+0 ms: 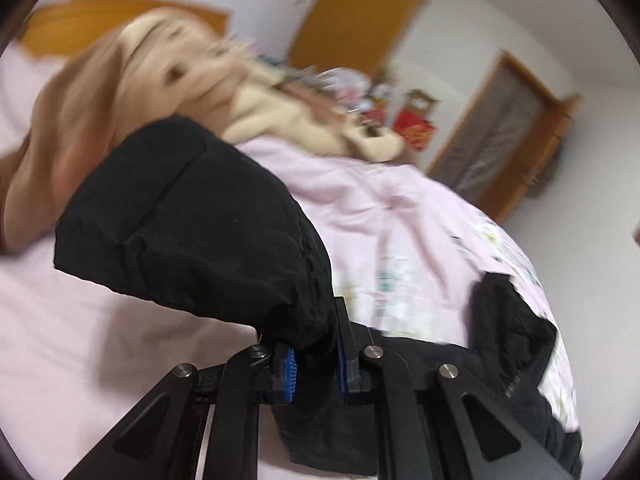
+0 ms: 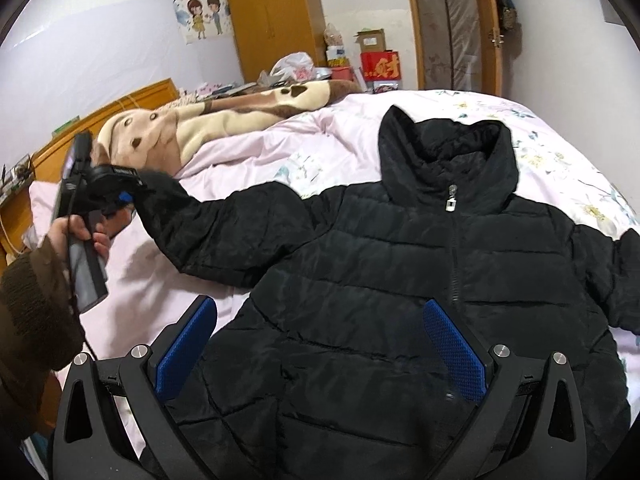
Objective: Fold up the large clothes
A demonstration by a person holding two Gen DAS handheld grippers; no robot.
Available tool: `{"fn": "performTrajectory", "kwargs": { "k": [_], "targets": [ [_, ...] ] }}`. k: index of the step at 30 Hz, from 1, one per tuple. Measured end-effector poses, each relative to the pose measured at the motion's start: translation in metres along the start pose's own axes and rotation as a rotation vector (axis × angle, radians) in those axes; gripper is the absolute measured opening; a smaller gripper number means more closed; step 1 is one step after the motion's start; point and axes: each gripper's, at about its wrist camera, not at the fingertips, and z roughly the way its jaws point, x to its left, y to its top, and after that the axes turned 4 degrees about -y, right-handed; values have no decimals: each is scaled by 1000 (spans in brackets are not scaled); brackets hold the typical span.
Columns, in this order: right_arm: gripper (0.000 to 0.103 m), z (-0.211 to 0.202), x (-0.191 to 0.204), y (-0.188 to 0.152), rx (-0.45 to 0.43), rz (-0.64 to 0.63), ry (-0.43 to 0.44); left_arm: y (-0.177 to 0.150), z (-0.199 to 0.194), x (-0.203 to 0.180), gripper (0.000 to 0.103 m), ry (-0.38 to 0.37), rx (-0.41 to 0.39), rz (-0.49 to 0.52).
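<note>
bare pink sheet (image 2: 152,280) left, plush blanket (image 2: 224,116) probably blocks beyond

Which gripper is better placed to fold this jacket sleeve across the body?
Left. The left gripper is already shut on the sleeve cuff and holds it raised off the bed. The right gripper is open above the black jacket front, holding nothing.

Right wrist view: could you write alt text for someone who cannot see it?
A black puffer jacket lies zipped and face up on a pink floral bed. The right tongs hang open over its lower front, while a hand holds the left tongs shut on the cuff of one sleeve, lifted off the bed. A plush toy lies behind.
</note>
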Motion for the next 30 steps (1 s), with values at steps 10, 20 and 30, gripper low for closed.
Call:
{"fn": "performTrajectory", "kwargs": {
  "k": [10, 20, 30],
  "targets": [
    [103, -34, -50, 7, -63, 100, -79, -34, -31, -157, 15, -197, -16, 348],
    [103, -60, -108, 0, -98, 213, -159, -125, -6, -263, 15, -330, 128, 471],
    [103, -64, -163, -22, -69, 296, -235, -211, 55, -290, 15, -253, 239, 551]
  ]
}}
